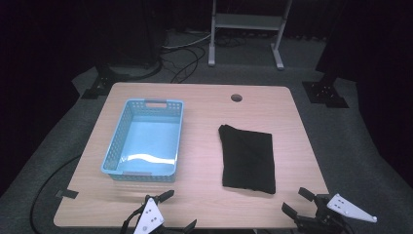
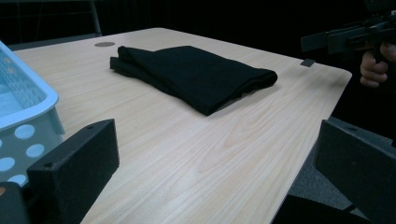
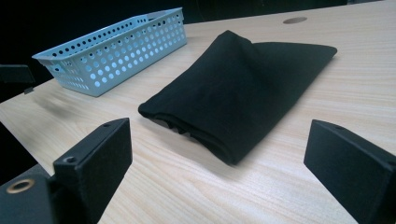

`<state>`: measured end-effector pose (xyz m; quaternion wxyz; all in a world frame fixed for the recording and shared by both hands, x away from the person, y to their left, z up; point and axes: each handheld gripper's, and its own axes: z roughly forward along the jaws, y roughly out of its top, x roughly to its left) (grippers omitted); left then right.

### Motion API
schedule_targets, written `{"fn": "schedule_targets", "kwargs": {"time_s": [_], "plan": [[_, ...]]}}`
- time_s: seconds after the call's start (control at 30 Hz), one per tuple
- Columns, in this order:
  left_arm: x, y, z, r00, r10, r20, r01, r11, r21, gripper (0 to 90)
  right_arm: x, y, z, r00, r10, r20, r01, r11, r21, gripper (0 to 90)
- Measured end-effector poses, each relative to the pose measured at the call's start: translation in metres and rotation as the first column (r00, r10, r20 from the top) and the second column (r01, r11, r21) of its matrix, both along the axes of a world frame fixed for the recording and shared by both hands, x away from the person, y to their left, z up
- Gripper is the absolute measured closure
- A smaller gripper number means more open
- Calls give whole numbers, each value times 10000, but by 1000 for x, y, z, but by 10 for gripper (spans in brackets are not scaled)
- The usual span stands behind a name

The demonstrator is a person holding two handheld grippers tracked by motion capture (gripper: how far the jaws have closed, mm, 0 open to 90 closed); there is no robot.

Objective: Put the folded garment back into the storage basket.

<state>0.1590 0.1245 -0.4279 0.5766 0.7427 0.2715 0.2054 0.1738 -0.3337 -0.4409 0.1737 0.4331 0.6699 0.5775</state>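
Folded black cloth (image 1: 248, 158) is lying flat on the table (image 1: 204, 112), right of the blue basket (image 1: 144, 139) and apart from it; left gripper (image 1: 176, 210) and right gripper (image 1: 298, 201) are both hovering at the near edge, jaws gaping wide, nothing between them. Risk, my read: pinching just the top layer, so the cloth is unfolding while lifted; or jaws coming in too low and scraping the table; a trailing end could be snagging the basket rim.
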Motion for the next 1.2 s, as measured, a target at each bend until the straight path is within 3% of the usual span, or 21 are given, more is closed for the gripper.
{"fn": "schedule_targets", "kwargs": {"time_s": [0.33, 0.63, 1.2], "plan": [[0, 1, 0, 10000, -2, 15, 2, 10000, -57, 0, 1, 3, 1, 10000, 49, -9, -49, 10000, -26, 77], [-2, 0, 1, 10000, -71, 58, 72, 9999, -141, 0, 5, 4, 14, 9999, 138, 91, -139, 9998, 114, 77], [-2, 2, 1, 9999, -84, 125, 87, 9998, -174, 0, 19, 5, 35, 9992, 395, -43, -397, 9974, -604, 77]]}}
